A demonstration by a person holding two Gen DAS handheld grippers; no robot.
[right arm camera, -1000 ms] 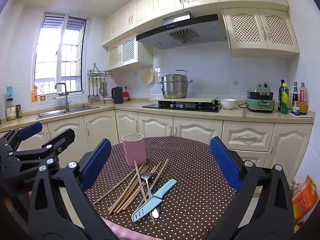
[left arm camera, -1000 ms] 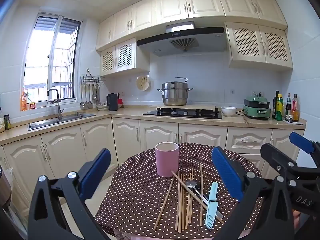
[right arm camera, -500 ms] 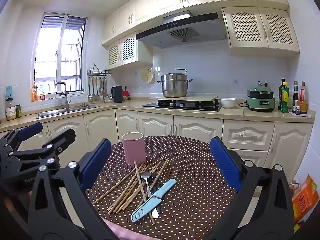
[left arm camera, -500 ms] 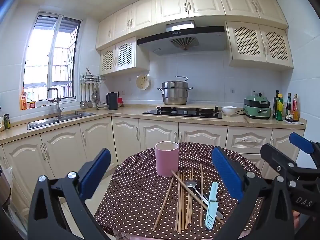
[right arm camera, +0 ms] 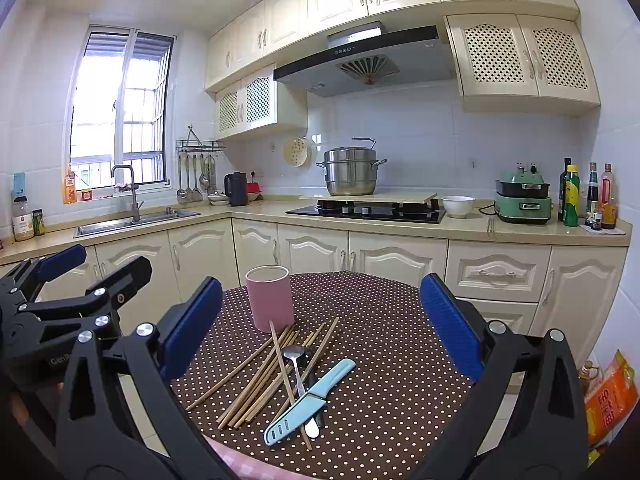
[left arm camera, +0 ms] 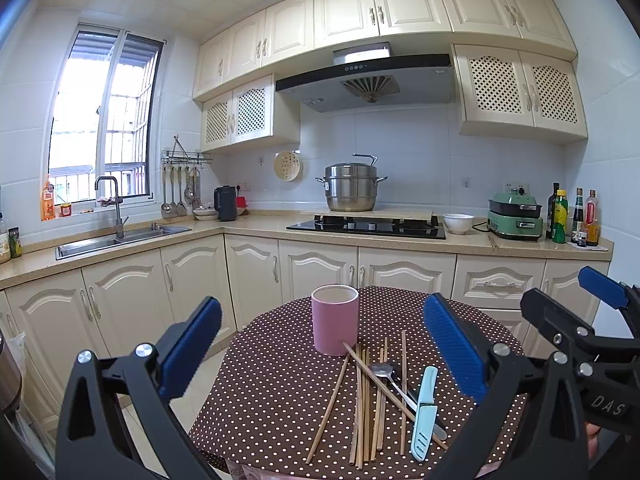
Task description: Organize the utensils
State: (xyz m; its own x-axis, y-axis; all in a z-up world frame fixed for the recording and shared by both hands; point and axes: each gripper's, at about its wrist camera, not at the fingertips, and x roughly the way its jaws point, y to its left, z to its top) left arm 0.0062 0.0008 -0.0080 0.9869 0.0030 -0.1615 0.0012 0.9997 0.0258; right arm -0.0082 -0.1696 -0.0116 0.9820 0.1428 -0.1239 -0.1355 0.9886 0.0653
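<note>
A pink cup (left arm camera: pixel 334 319) (right arm camera: pixel 270 298) stands upright on a round table with a brown polka-dot cloth (left arm camera: pixel 280 392) (right arm camera: pixel 392 360). In front of it lie several wooden chopsticks (left arm camera: pixel 362 400) (right arm camera: pixel 256 376), a metal spoon (left arm camera: pixel 384 370) (right arm camera: pixel 295 354) and a light blue knife (left arm camera: pixel 424 412) (right arm camera: pixel 310 402), partly crossed over each other. My left gripper (left arm camera: pixel 320 352) is open and empty, held above the table's near side. My right gripper (right arm camera: pixel 320 328) is open and empty beside it; it also shows at the right edge of the left wrist view (left arm camera: pixel 568 312).
Cream cabinets and a counter run behind the table, with a sink (left arm camera: pixel 120 236), a hob with a steel pot (left arm camera: pixel 351 188), a white bowl (left arm camera: pixel 459 223), a green appliance (left arm camera: pixel 516 216) and bottles (left arm camera: pixel 576 216). An orange bag (right arm camera: pixel 608 396) lies on the floor to the right.
</note>
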